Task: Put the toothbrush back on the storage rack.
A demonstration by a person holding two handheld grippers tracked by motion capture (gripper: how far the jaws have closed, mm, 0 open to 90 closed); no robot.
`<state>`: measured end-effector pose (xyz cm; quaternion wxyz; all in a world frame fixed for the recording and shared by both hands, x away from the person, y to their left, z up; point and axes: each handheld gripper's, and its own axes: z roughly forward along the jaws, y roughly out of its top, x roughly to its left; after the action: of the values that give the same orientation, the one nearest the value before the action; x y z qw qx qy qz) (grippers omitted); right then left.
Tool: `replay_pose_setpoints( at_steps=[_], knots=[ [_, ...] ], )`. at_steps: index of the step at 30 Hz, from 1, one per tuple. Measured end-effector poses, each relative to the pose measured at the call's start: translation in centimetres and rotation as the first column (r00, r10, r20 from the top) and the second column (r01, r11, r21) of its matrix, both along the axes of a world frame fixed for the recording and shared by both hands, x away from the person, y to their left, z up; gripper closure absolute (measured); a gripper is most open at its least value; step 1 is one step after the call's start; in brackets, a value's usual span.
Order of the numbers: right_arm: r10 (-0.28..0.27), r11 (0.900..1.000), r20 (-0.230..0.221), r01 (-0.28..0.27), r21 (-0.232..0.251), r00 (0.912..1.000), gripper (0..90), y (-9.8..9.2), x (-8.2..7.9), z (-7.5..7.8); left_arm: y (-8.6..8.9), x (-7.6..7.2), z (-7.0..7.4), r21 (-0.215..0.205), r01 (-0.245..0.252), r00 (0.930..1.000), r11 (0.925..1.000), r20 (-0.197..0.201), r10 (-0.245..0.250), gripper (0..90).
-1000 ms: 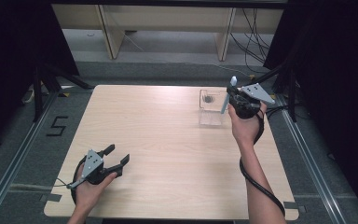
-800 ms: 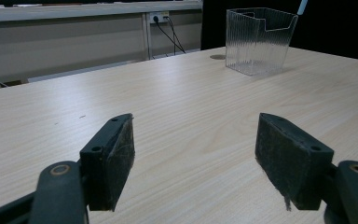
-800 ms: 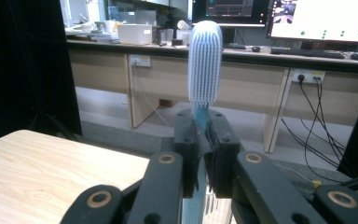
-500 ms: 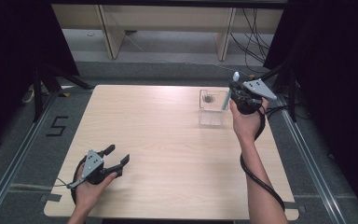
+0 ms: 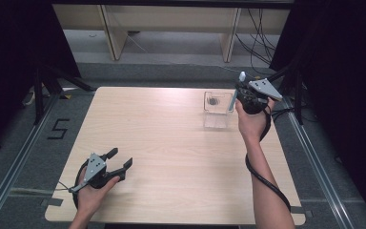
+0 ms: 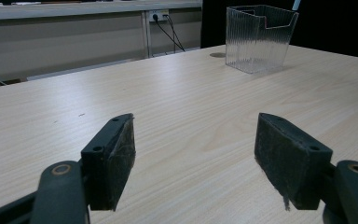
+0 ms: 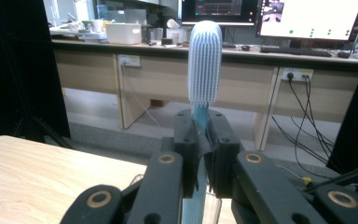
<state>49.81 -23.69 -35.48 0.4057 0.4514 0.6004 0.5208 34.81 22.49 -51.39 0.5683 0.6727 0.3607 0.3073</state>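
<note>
My right gripper (image 5: 238, 93) is raised at the far right of the table, shut on the handle of a light blue toothbrush (image 5: 241, 77). In the right gripper view the toothbrush (image 7: 205, 60) stands upright with its bristled head above the jaws of the right gripper (image 7: 203, 140). Its handle runs down toward the right rim of a clear ribbed plastic container (image 5: 217, 114), and I cannot tell whether the tip is inside. My left gripper (image 5: 120, 158) rests on the table at the front left, open with nothing between its jaws. From the left gripper (image 6: 196, 154) the container (image 6: 256, 39) stands far ahead.
The wooden table (image 5: 162, 138) has a small dark round spot (image 6: 219, 55) beside the container. Its far edge drops to a floor with desks and cables behind. Dark curtains and stand legs flank both sides.
My right gripper has drifted slightly up and toward the far right with the toothbrush. The left gripper has stayed in place.
</note>
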Motion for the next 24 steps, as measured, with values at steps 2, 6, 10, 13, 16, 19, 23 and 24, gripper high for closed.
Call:
replay_pose_setpoints(
  at_steps=[2,6,10,13,16,19,23,24],
  knots=[
    [-0.003,1.000,-0.005,0.003,0.005,1.0000,84.4,-0.1,0.1,-0.2,0.0,-0.1,0.1,0.013,-0.007,0.9999,0.9999,-0.013,0.007,28.2],
    [-0.003,1.000,-0.016,0.003,0.011,0.9999,84.4,-0.1,0.4,-0.6,0.0,0.0,0.0,0.001,0.000,1.0000,1.0000,-0.001,0.000,28.2],
    [-0.014,1.000,-0.022,0.014,0.003,0.9997,84.4,-0.3,0.5,-0.9,0.0,-0.1,0.0,0.011,-0.007,0.9999,0.9999,-0.015,0.007,28.1],
    [-0.007,1.000,-0.017,0.007,0.006,0.9998,84.3,-0.2,0.8,-1.2,0.0,-0.1,0.0,0.010,-0.006,0.9999,0.9999,-0.016,0.006,28.2],
    [-0.012,1.000,-0.025,0.012,0.004,0.9996,84.3,-0.2,0.9,-1.4,0.0,-0.1,0.0,0.010,-0.005,0.9999,0.9999,-0.016,0.005,28.2],
    [-0.019,1.000,-0.035,0.019,0.004,0.9992,84.3,-0.1,0.9,-1.8,0.0,-0.1,0.0,0.011,-0.004,0.9998,0.9999,-0.018,0.004,28.2],
    [-0.020,1.000,-0.042,0.020,-0.001,0.9989,84.3,-0.1,1.0,-2.3,0.0,-0.1,0.0,0.009,-0.005,0.9998,0.9999,-0.018,0.005,28.2],
    [-0.019,1.000,-0.042,0.019,-0.005,0.9989,84.2,-0.1,1.0,-2.4,0.0,-0.1,0.0,0.010,-0.005,0.9998,0.9999,-0.018,0.005,28.3]
  ],
)
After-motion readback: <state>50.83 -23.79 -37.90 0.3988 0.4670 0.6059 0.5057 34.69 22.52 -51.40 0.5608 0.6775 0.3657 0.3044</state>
